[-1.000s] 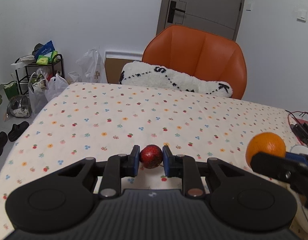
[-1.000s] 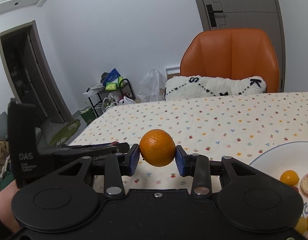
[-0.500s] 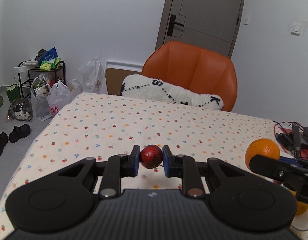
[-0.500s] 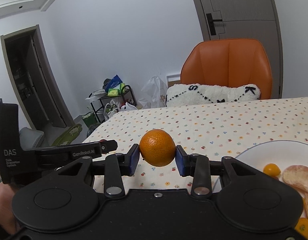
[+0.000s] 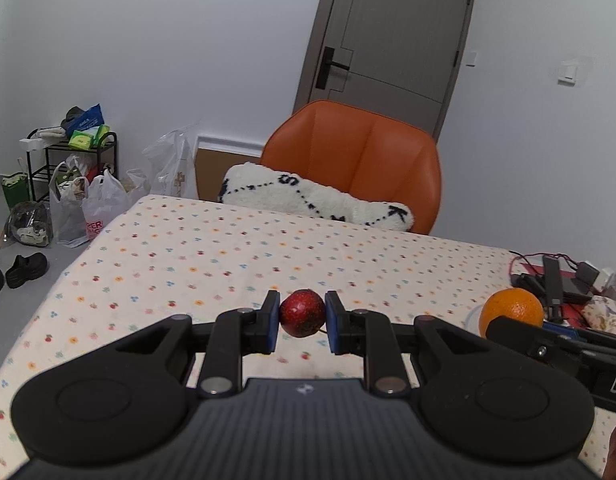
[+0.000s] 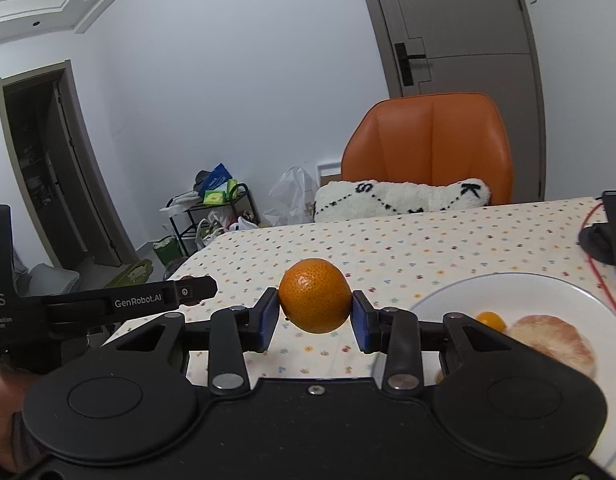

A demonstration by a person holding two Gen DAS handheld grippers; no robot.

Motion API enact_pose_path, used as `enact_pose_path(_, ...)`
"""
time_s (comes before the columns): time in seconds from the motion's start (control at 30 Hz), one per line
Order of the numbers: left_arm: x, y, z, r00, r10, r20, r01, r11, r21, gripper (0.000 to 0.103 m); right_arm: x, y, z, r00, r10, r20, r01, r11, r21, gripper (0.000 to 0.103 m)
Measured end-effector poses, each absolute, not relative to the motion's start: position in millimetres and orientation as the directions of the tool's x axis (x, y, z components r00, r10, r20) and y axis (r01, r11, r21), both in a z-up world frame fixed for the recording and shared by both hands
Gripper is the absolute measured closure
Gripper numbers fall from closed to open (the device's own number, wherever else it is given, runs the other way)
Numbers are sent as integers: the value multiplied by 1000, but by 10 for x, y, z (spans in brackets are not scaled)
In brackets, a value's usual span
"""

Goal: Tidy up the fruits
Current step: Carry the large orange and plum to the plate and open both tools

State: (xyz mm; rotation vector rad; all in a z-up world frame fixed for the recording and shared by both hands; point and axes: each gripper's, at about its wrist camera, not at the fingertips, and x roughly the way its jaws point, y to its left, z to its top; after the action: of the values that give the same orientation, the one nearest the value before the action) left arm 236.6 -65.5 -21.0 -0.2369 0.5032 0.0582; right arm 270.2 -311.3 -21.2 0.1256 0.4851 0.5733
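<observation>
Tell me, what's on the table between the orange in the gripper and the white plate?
Nothing. In the right wrist view, only bare flowered tablecloth shows between the orange, clamped in the right gripper, and the white plate.

left matte black plastic two-finger gripper (image 5: pixel 301 328): blue rectangular pads (image 5: pixel 271 326), silver pivot screws, ribbed grey top plate with small white logo. right matte black plastic two-finger gripper (image 6: pixel 315 320): same blue pads (image 6: pixel 267 322), silver screws, smooth round side discs. white lettering "genrobot.ai" and "das" along left unit's side, seen in right view.
</observation>
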Motion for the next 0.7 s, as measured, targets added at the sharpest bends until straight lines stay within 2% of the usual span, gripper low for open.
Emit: enact_pose_path(0.7,2190,-1391,-136,880,-133,-456,26,972,-234,81,2409,-3932,-185,815,438,-378,-366,897,249,67)
